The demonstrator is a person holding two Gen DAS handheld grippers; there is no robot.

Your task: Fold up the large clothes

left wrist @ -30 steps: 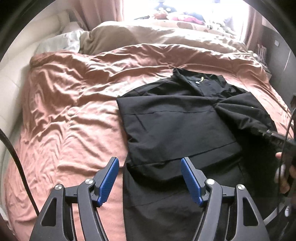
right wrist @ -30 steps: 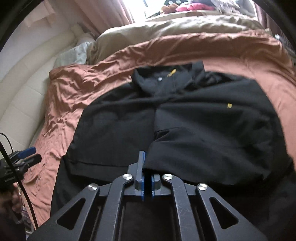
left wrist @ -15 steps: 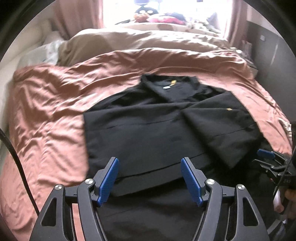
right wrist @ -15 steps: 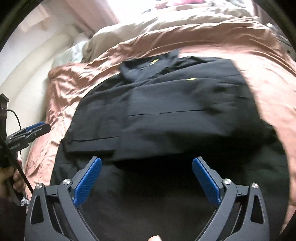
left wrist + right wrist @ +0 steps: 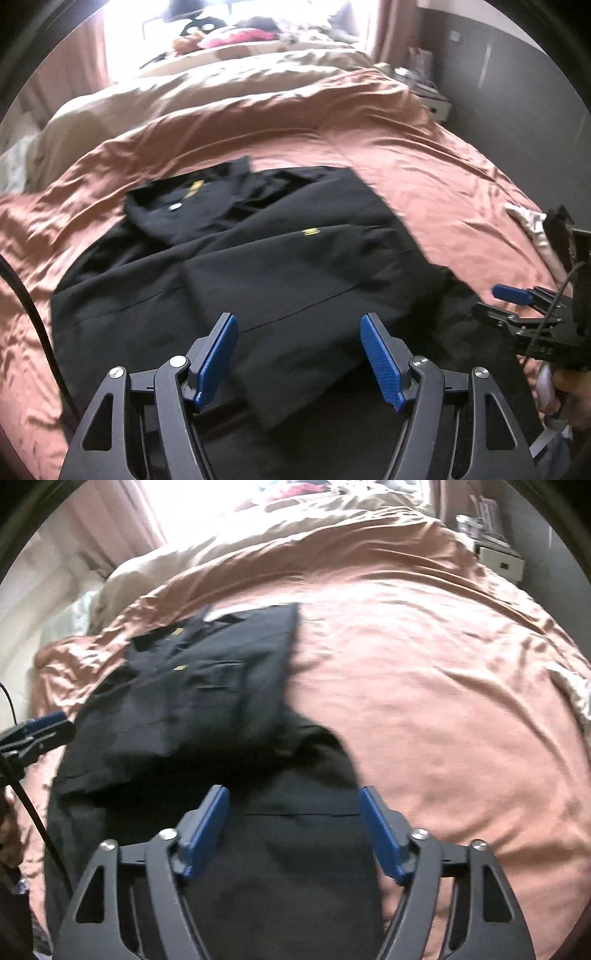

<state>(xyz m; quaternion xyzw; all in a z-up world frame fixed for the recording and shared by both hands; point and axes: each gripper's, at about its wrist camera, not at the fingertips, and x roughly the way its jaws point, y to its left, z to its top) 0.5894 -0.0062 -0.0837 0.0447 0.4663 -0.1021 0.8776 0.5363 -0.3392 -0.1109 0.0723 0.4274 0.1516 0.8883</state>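
Jacket (image 5: 258,266) lengthwise on bedspread (image 5: 424,158) — collar (image 5: 184,195) toward pillows, hem nearest.

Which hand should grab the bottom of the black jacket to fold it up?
Probably the right gripper: its open jaws hang over the black jacket's unfolded lower part. The left gripper faces the folded sleeves.
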